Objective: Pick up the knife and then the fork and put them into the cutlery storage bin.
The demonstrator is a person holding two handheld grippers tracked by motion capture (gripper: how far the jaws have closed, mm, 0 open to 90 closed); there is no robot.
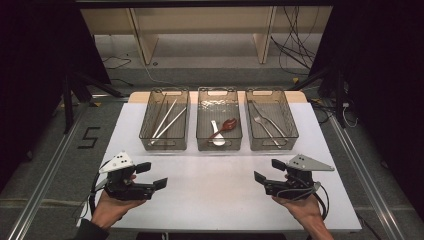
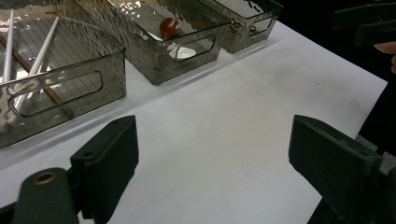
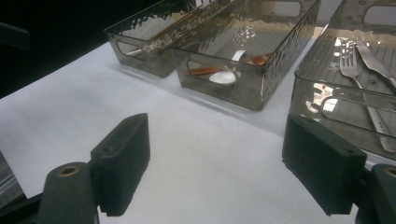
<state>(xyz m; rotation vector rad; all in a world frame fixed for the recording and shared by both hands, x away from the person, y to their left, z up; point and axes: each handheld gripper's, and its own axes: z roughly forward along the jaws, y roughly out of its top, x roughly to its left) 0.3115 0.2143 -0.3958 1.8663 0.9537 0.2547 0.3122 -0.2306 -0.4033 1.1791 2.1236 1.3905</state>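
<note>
left hand-held gripper [image 1: 151,176]: jaws wide, nothing between them, held just above the table [image 1: 215,200] at its near left, pointing toward the middle. In the left gripper view [image 2: 212,154] only bare white table shows between the jaws.
right hand-held gripper [image 1: 267,170]: jaws wide, nothing between them, near right of the table, pointing inward toward the left one. In the right gripper view [image 3: 215,163] bare table lies between the jaws.
hands: left hand [image 1: 112,205] and right hand [image 1: 302,205] come in from the bottom edge, each under its gripper, well apart.
bins: three clear smoky bins in a row at the far side of the table, just beside one another, well apart from both grippers.
left bin [image 1: 150,142]: white chopsticks [image 1: 167,120] lying lengthwise, plus a brown stick [image 2: 32,70] beside them.
middle bin [image 1: 202,142]: white spoon [image 1: 217,135] and red-brown spoon [image 1: 227,124], bowls close together; can't tell if they touch.
right bin [image 1: 292,135]: metal fork [image 1: 261,125] and a second metal piece [image 3: 373,58] alongside, looks like a knife, not certain.
table surface: white sheet, bare in front of the bins.
floor: a "5" mark [image 1: 89,137] left of the table.
</note>
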